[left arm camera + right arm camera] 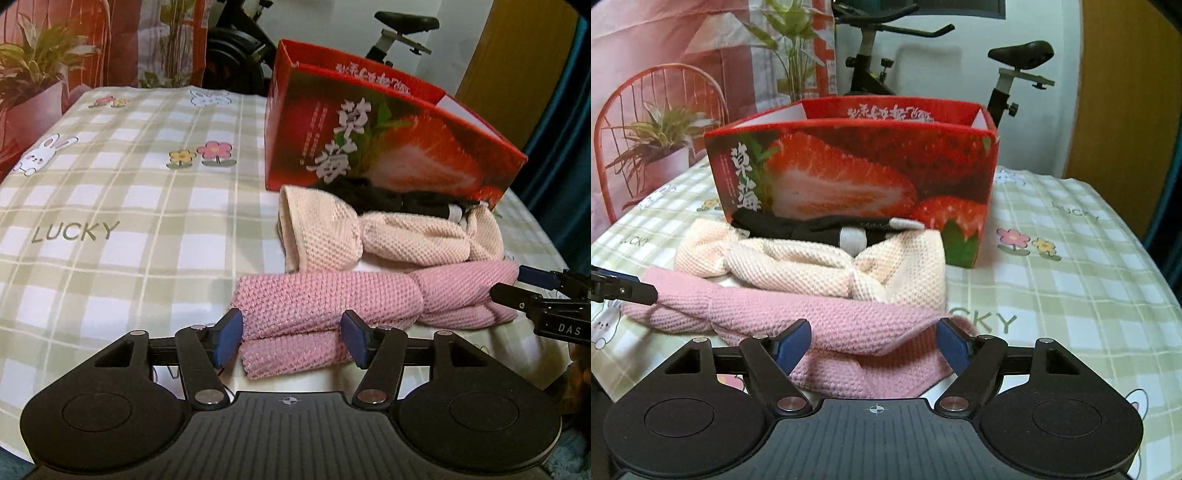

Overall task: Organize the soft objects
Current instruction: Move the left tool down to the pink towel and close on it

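Observation:
A pink knitted headband [332, 295] lies folded along the near part of the checked tablecloth. My left gripper [291, 339] is open, its blue pads either side of the band's left end. At the other end of the same headband [849, 325], my right gripper [875, 345] is open and straddles it. Just behind lies a cream knitted headband [399, 236] [812, 269], and behind that a black band [388, 197] [820, 229] rests against an open red strawberry box [406, 147] [849, 173]. The box's inside is hidden from me.
The tablecloth [110, 229] with rabbits and flowers stretches bare to the left of the box, and more of it [1071, 266] to the box's right. Beyond the table stand a potted plant [657, 147], a red wire chair [613, 122] and an exercise bike [1015, 74].

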`<state>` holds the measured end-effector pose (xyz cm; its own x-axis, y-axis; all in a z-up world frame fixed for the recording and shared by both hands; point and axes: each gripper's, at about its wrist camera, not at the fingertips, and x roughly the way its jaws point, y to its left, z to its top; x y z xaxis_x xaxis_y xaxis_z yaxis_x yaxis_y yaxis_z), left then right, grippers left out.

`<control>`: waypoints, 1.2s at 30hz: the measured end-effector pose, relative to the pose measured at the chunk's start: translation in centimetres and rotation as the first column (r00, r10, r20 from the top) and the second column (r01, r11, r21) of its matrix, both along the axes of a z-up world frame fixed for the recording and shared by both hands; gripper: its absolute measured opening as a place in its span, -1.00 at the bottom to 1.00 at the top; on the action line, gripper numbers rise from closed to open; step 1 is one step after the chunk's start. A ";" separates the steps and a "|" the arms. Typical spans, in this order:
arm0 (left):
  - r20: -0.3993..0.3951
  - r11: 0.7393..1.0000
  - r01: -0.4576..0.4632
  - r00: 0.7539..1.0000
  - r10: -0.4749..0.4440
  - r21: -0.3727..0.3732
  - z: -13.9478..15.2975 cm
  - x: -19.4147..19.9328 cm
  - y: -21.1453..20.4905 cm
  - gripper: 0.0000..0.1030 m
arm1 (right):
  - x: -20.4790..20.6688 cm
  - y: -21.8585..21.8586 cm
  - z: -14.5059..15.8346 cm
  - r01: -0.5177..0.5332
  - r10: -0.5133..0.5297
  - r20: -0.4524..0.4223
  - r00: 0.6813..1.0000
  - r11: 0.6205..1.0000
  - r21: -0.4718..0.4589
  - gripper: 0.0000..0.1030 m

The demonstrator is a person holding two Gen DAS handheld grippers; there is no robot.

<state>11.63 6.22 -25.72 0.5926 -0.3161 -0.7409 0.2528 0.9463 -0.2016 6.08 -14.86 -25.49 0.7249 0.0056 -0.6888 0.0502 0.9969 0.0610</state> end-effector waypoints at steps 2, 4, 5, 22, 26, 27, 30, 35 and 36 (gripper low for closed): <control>0.012 1.000 0.007 1.000 -0.007 0.001 -0.2 -0.3 -0.1 0.30 | 0.1 0.1 -0.4 -0.004 0.004 -0.010 1.000 1.000 0.001 0.39; 0.017 1.000 0.017 1.000 -0.017 0.008 -0.3 -0.3 -0.3 0.35 | 0.2 0.1 -0.8 -0.003 0.003 -0.021 1.000 1.000 0.003 0.39; 0.018 1.000 0.021 1.000 -0.021 0.010 -0.3 -0.3 -0.5 0.39 | 0.2 0.0 -0.9 0.000 0.000 -0.025 1.000 1.000 0.005 0.40; 0.014 0.998 -0.039 0.999 0.040 -0.041 0.1 -0.4 0.5 0.43 | 0.5 -0.9 -2.0 0.071 -0.071 -0.039 0.997 0.997 -0.011 0.75; 0.006 0.997 -0.057 0.998 0.057 -0.058 -0.1 -0.3 0.8 0.43 | 0.6 -0.7 -2.0 0.062 -0.062 -0.040 0.997 0.998 -0.012 0.72; 0.008 0.997 -0.054 0.998 0.055 -0.053 -0.1 -0.3 0.7 0.43 | 0.6 -0.7 -1.9 0.058 -0.059 -0.041 0.997 0.998 -0.014 0.69; 0.010 0.998 -0.044 0.999 0.044 -0.034 -0.2 -0.2 0.3 0.43 | 0.5 -0.4 -1.9 0.041 -0.042 -0.042 0.998 0.999 -0.014 0.61; 0.011 0.999 -0.040 0.999 0.040 -0.028 -0.2 -0.2 0.1 0.46 | 0.5 -0.1 -1.7 0.023 -0.023 -0.045 0.999 1.000 -0.016 0.45; 0.011 0.999 -0.039 0.999 0.039 -0.027 -0.2 -0.2 0.0 0.47 | 0.5 0.0 -1.7 0.016 -0.017 -0.044 0.999 1.000 -0.014 0.39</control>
<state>11.40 6.27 -25.97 0.6129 -0.3123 -0.7259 0.2184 0.9498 -0.2242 6.56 -14.88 -27.19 0.6935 -0.0161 -0.7203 0.0692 0.9966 0.0444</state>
